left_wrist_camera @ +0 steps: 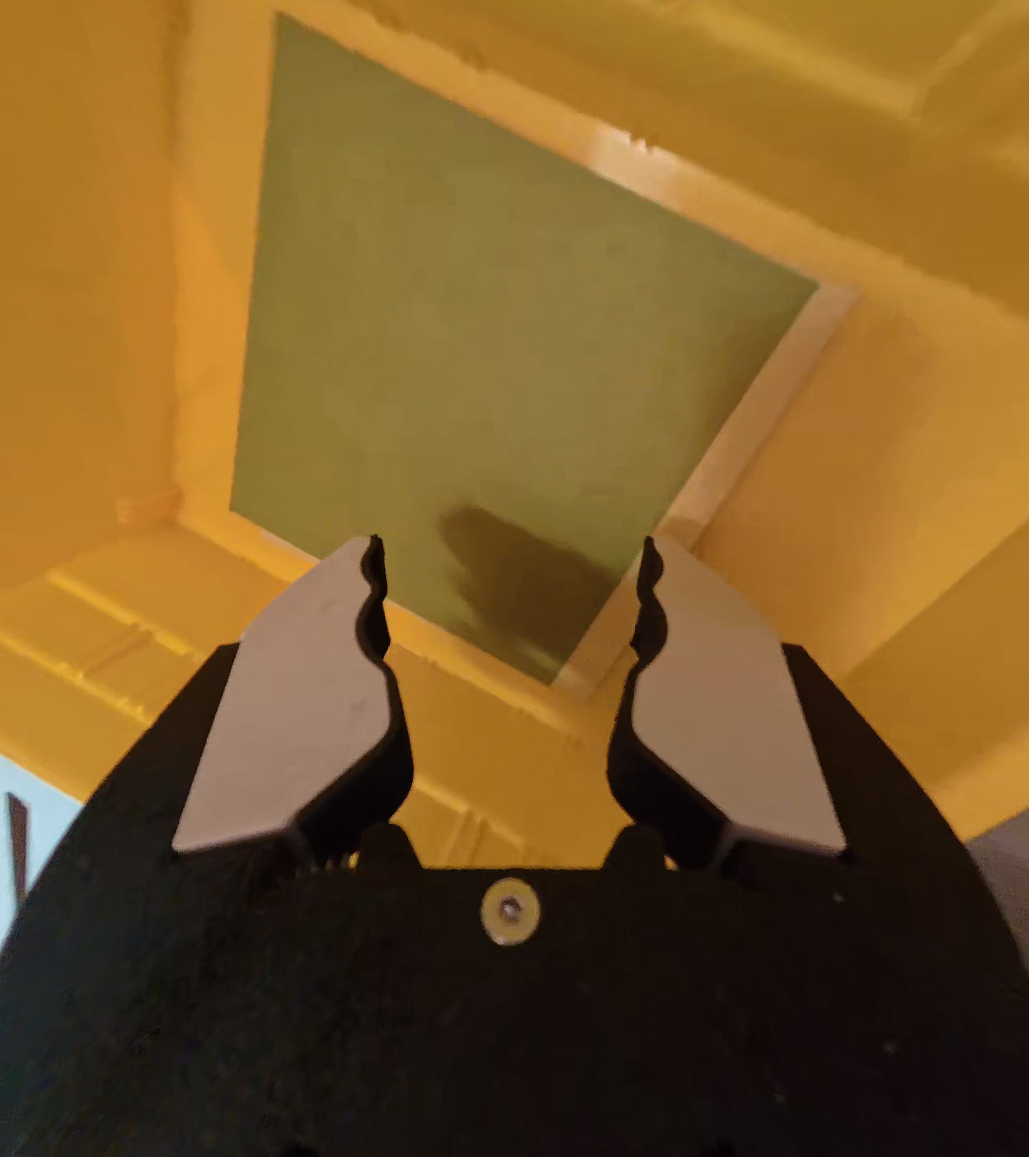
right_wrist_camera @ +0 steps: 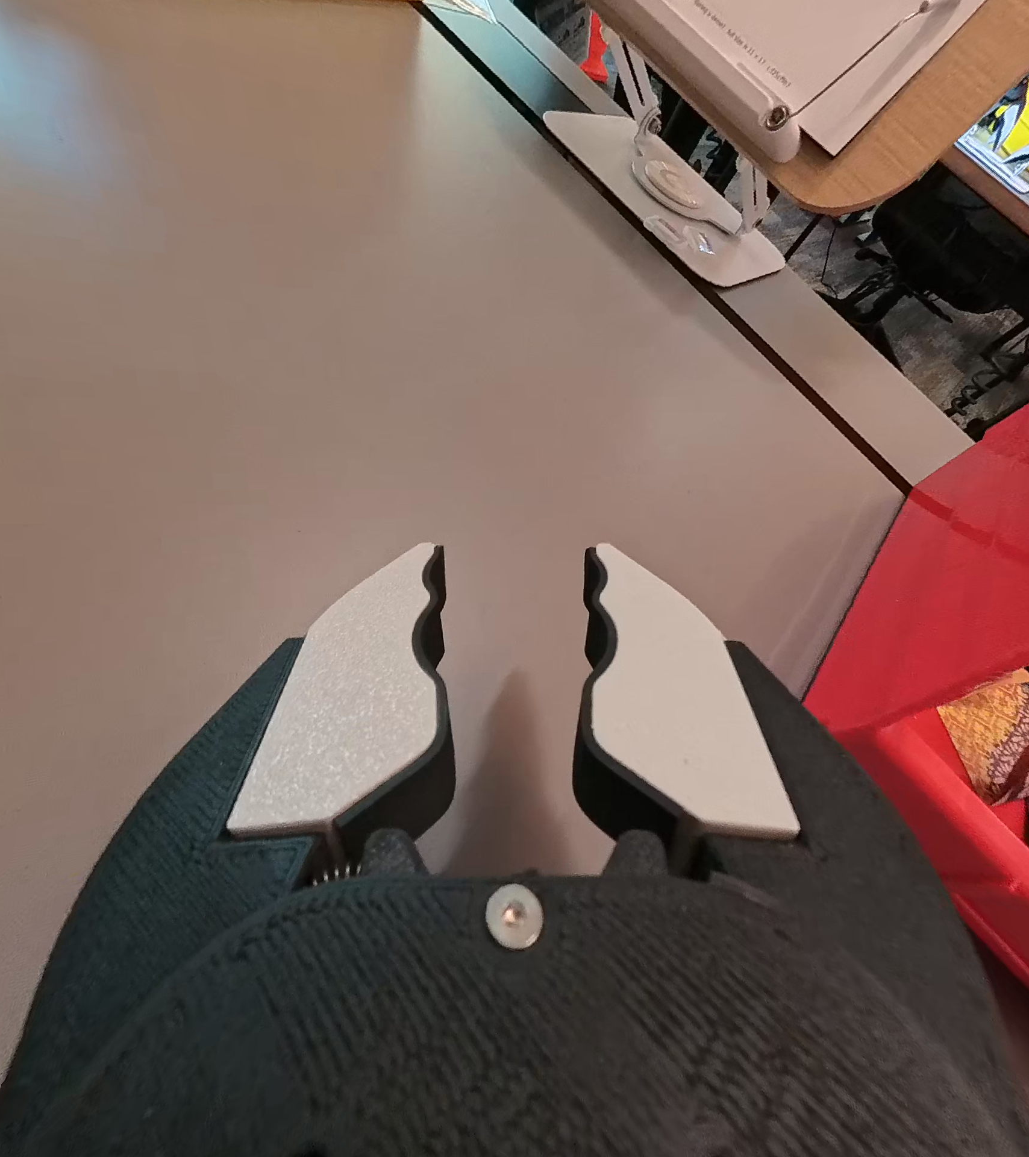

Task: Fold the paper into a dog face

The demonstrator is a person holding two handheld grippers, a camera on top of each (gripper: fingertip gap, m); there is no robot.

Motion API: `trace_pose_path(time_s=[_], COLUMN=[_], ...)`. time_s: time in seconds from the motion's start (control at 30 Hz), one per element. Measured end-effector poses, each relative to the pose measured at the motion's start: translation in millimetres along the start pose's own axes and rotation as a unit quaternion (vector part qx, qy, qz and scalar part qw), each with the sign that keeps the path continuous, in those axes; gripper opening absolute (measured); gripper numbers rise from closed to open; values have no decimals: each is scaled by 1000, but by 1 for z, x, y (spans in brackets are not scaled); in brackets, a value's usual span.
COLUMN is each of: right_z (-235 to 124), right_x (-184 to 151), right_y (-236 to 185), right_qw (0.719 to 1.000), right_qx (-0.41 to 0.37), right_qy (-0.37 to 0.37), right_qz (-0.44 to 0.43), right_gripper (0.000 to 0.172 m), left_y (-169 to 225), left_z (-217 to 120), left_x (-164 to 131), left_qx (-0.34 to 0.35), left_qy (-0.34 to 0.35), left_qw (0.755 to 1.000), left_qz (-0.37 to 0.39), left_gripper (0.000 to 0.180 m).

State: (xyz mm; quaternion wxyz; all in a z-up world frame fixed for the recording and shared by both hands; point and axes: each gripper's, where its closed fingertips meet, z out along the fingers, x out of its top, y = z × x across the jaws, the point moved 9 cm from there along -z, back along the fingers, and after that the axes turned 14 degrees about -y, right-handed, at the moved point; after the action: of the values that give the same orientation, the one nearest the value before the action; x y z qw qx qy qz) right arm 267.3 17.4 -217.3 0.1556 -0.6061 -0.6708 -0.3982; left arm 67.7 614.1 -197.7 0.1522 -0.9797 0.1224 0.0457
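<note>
Left wrist view: the left gripper [left_wrist_camera: 512,551] hangs spread and bare over green paper [left_wrist_camera: 468,325] in a yellow bin [left_wrist_camera: 61,282]. The right gripper [right_wrist_camera: 515,560] hangs half spread and bare above the table [right_wrist_camera: 249,313], a red bin [right_wrist_camera: 969,563] at three o'clock.

The left gripper [left_wrist_camera: 511,545] is held wide open at lower centre frame. The right gripper [right_wrist_camera: 514,554] is held partly open, nothing gripped.

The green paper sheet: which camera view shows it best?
The left wrist view shows it best: the green paper sheet lies flat on the bottom of a yellow bin, filling much of the picture beyond the open left claw. The right wrist view shows none of it, only bare table and a red bin.
</note>
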Motion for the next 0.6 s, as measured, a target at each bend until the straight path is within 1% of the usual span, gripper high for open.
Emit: trace_pose_path(time_s=[0.1,0.2,0.23,0.3,0.47,0.6], right_z=[0,-2,-3,-3,-3,-3], right_x=[0,0,1,0,1,0], right_y=[0,0,1,1,0,0], right_qw=[1000,1000,1000,1000,1000,1000], right_qx=[1,-1,-1,-2,-3,-2], right_qy=[1,3,4,3,3,3], right_qz=[0,0,0,0,-1,-1], right_gripper=[43,43,43,43,43,43], left_y=[6,14,17,18,17,17], left_z=[6,11,11,11,9,10], left_x=[-4,-2,-2,-1,1,3], left_qx=[34,32,28,37,108,172], left_qy=[-27,-20,-15,-4,5,17], left_qw=[998,996,995,994,984,972], left_qz=[49,83,91,104,140,161], left_gripper=[77,77,72,73,71,64])
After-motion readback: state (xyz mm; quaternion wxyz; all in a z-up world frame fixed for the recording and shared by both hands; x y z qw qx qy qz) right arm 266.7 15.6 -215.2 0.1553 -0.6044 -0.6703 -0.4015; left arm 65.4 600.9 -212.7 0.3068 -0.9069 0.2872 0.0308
